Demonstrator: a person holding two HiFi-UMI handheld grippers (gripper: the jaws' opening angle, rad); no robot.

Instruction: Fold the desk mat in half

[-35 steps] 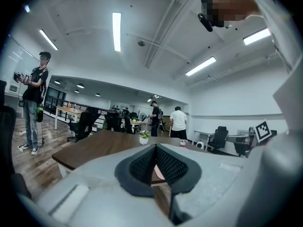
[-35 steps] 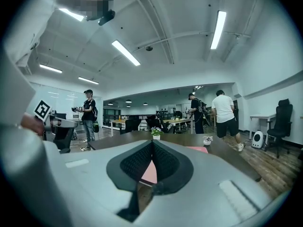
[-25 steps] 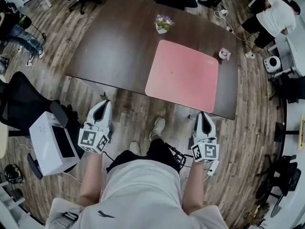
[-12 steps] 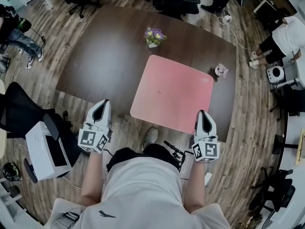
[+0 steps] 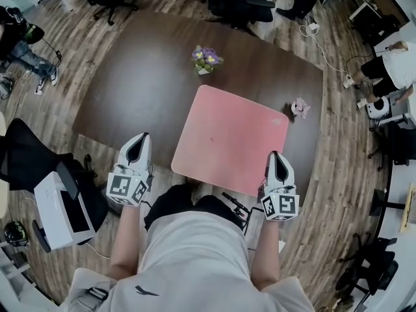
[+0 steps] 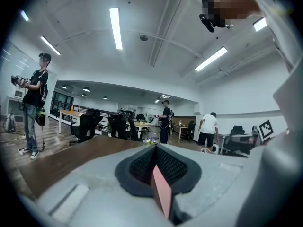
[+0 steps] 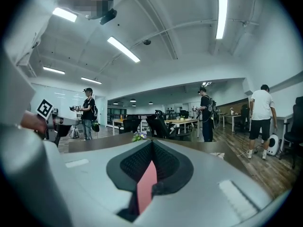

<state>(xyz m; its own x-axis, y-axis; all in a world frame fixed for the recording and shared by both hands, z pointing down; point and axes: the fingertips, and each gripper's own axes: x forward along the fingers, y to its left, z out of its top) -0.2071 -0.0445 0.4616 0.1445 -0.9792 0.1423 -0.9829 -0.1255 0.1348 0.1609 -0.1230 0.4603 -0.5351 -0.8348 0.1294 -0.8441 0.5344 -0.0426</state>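
The pink desk mat lies flat and unfolded on the dark brown table, towards its near right side. In the head view my left gripper hangs over the table's near edge, left of the mat's near left corner, its jaws together and empty. My right gripper is also shut and hovers at the mat's right edge near its front corner; whether it touches the mat I cannot tell. In the left gripper and right gripper views a thin pink strip shows in the slit between the closed jaws.
A small pot of flowers stands beyond the mat and a small pink object sits off its far right corner. Office chairs stand behind the table. A white box is on the floor at left. People stand at the room's edges.
The table and mat have come closer and now reach both grippers, as the person has stepped up to the near edge. Both grippers stay shut in the same pose.
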